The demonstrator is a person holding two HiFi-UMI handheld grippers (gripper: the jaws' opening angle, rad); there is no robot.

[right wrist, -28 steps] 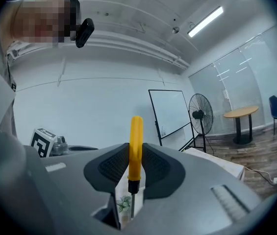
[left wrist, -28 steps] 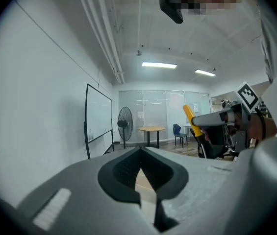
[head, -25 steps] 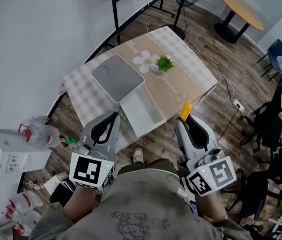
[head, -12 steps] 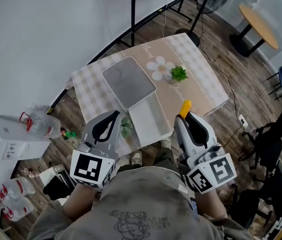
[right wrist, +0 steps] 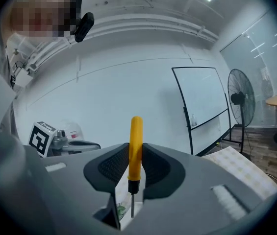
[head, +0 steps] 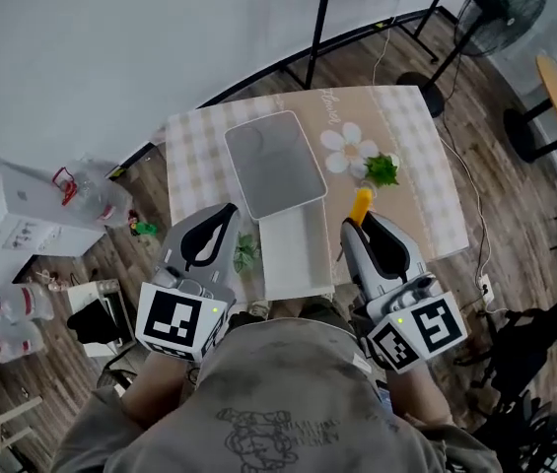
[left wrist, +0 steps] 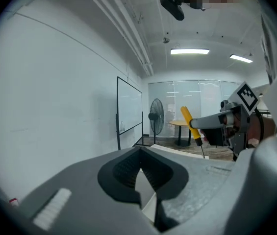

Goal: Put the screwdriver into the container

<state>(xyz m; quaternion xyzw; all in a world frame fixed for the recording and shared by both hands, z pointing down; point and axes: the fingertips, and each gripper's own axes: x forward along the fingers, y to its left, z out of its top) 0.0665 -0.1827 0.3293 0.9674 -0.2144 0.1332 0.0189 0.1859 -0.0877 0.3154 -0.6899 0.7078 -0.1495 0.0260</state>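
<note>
Head camera looks steeply down on the table (head: 411,141), left gripper (head: 227,211) and right gripper (head: 356,228). Gripper cameras look roughly level along their jaws, sharing the far whiteboard (left wrist: 130,104) and fan (left wrist: 155,116).

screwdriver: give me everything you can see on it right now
The screwdriver has a smooth yellow handle that looks plastic, a black collar under it and a thin metal shaft. It stands upright, handle up, tip down. The right gripper is shut on the lower handle, pads pressing from both sides; nothing else touches it. In the head view it shows in the air over the table, just right of the open white container, not yet inside.
</note>
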